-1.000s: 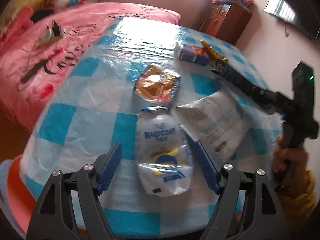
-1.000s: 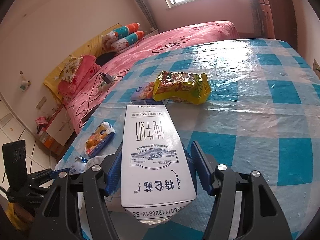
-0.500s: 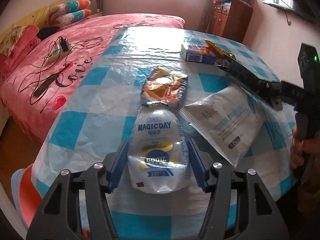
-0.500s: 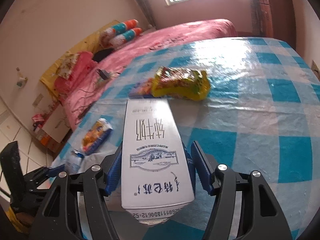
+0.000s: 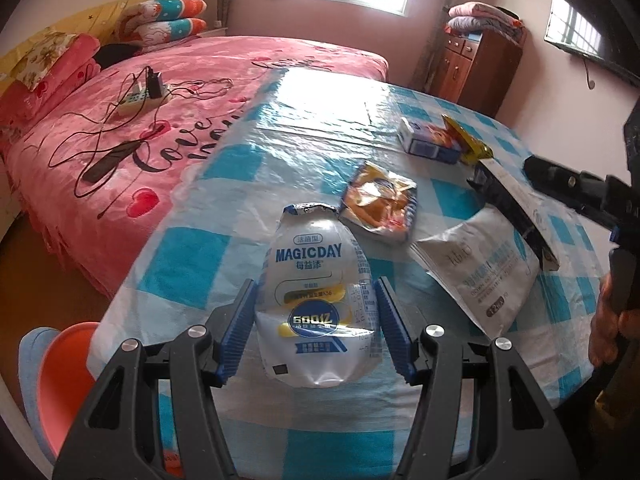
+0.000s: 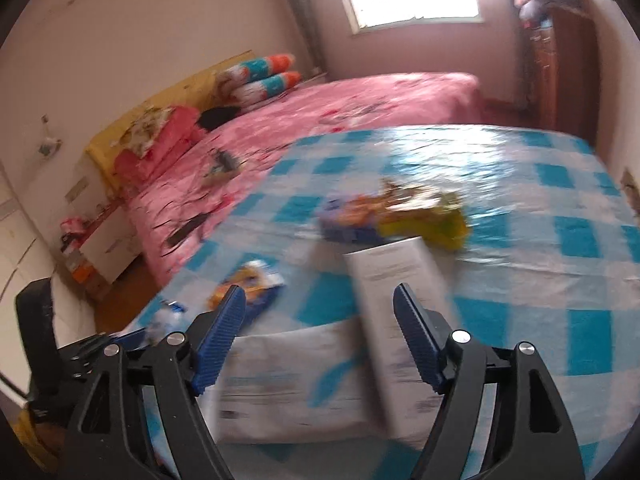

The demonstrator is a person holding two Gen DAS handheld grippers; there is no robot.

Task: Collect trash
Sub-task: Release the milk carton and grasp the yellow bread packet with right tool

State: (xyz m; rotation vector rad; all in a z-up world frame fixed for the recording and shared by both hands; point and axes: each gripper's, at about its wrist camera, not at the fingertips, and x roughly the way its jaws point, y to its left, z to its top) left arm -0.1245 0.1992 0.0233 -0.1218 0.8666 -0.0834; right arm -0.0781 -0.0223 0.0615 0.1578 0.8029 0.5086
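My left gripper [image 5: 315, 283] is shut on a white and blue MAGICDAY pouch [image 5: 316, 264], which it holds just above the checked tablecloth [image 5: 192, 264]. My right gripper [image 6: 318, 291] has its jaws opening. A white milk carton [image 6: 396, 276] lies between them, close to the right-hand finger [image 6: 416, 332] and clear of the left-hand pad. This view is blurred. Below the carton lies a flat white bag [image 6: 288, 384]. An orange snack wrapper [image 5: 378, 206], a small blue box [image 5: 428, 142] and a yellow snack bag [image 6: 424, 216] lie further out on the table.
A pink bed [image 5: 120, 120] with a charger and cables stands along the table's left side. An orange stool [image 5: 60, 360] sits at the near left corner. A wooden cabinet [image 5: 476, 68] is at the far wall. A person's hand [image 5: 612, 320] holds the right gripper's handle.
The left jaws closed on the pouch and lifted it a little. The right jaws widened and let go of the carton, and that gripper drew back and up.
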